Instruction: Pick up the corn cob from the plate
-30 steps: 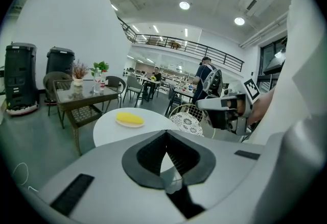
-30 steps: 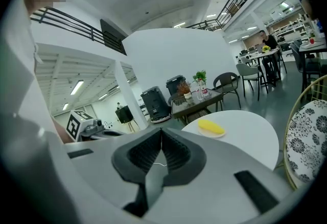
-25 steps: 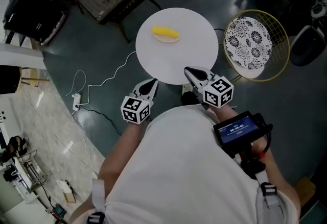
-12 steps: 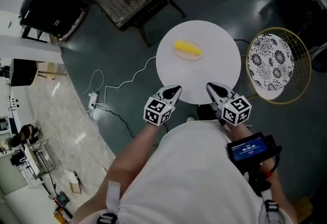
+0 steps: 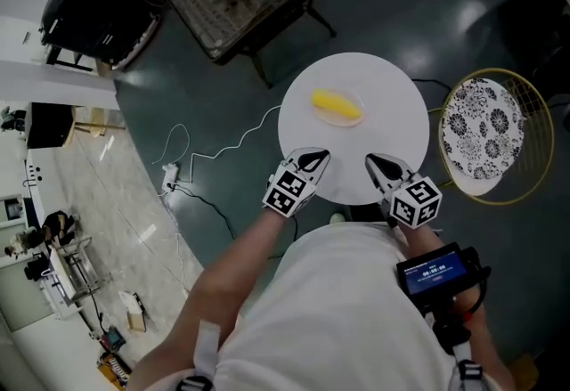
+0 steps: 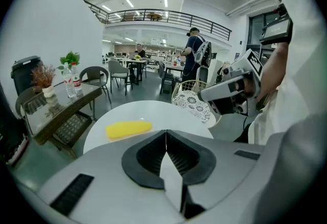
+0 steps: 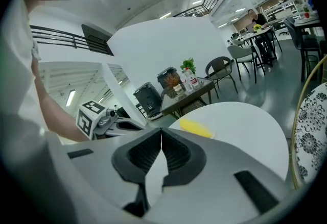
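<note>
Round white counter (image 5: 392, 113) in middle of dark floor. Wire chair with patterned cushion (image 5: 481, 135) just beside its right edge. Left tongs (image 5: 317, 157) and right tongs (image 5: 374, 164) side by side over counter's near edge, apart from each other. Each pair pressed fully together, nothing gripped. Shallow plate (image 5: 358, 102) on counter's far half, well ahead of both tongs. Yellow corn cob (image 5: 334, 104) lying on plate, untouched.
</note>
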`<state>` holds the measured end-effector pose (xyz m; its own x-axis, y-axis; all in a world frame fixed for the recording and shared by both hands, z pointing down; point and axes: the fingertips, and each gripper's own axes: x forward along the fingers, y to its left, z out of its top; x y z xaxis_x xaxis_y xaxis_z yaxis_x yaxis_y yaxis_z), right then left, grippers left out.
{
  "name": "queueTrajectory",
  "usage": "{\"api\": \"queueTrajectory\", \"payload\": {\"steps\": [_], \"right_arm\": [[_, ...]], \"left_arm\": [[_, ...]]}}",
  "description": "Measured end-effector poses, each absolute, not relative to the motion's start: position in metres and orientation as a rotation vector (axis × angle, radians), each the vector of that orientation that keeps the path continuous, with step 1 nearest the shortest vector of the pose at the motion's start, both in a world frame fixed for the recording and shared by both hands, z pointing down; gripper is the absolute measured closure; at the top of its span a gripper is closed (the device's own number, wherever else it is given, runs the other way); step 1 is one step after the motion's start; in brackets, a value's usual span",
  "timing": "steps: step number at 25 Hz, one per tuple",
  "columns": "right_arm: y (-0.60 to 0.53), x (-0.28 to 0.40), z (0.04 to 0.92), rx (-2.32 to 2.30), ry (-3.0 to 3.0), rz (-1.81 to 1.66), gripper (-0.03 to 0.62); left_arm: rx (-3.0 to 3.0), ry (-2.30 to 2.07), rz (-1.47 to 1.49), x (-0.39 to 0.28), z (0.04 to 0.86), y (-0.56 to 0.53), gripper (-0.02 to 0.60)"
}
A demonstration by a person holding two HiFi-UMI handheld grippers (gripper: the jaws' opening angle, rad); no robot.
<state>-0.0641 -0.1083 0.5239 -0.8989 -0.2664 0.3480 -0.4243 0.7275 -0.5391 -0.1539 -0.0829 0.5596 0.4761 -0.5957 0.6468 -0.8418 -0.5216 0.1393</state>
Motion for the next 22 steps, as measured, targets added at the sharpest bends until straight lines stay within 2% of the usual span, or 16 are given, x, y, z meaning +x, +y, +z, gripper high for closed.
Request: {"api": "queueTrajectory", "payload": {"steps": [13,22], "right_arm": [[-0.15,-0.054,0.548,0.571,-2.646,1.005,0.585],[-0.164,-0.05,0.558,0.581,-2.638,1.045,0.585]], "left_arm": [[2.216,-1.155,0.898,-0.156,0.599,-0.14,0.574],[2.284,-1.014,1.226,-0.162,0.629,-0.16,0.574]]}}
